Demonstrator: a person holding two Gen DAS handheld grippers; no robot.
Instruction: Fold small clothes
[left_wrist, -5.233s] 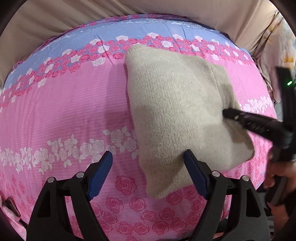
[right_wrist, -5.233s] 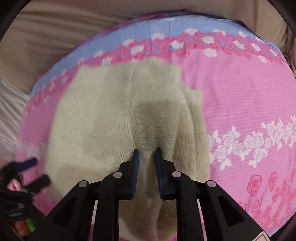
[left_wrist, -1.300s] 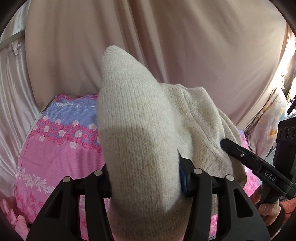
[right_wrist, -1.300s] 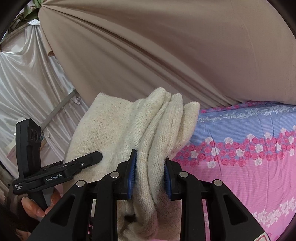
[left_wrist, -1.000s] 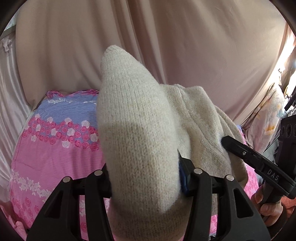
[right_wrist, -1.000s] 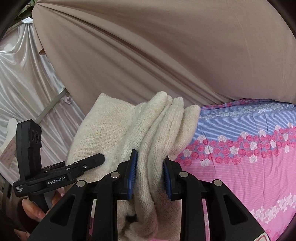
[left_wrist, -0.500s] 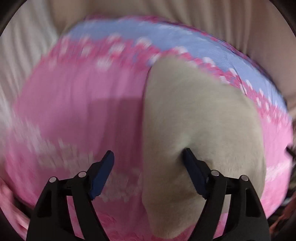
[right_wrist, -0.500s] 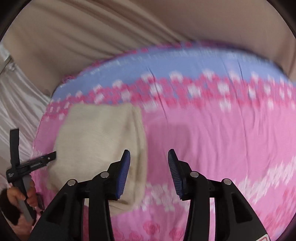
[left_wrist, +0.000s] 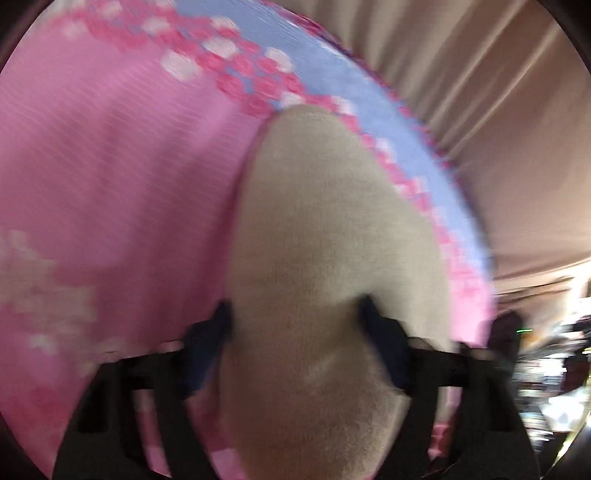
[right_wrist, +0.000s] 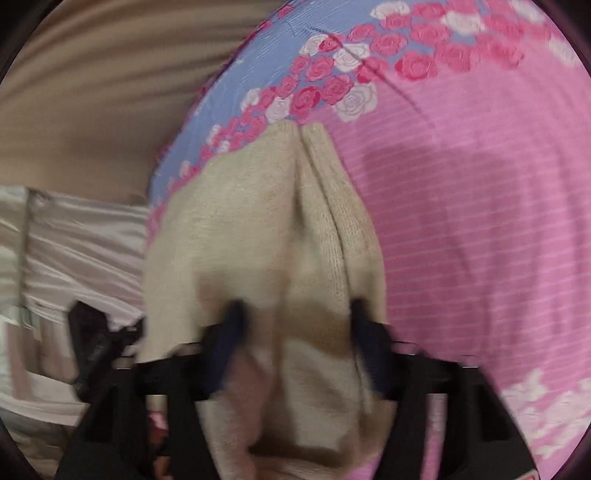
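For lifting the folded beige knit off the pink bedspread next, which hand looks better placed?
Neither by much. The left gripper and right gripper each straddle an end of the beige knit, jaws closing. The right sits over the visible layered fold edges, so it probably has a slight edge. Blur hides contact.

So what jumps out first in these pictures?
A cream knitted garment fills the middle of both views, lying on a bright pink rose-patterned bedsheet. The left tool and right tool each straddle a folded end of it, jaws closing, though blur hides any contact.
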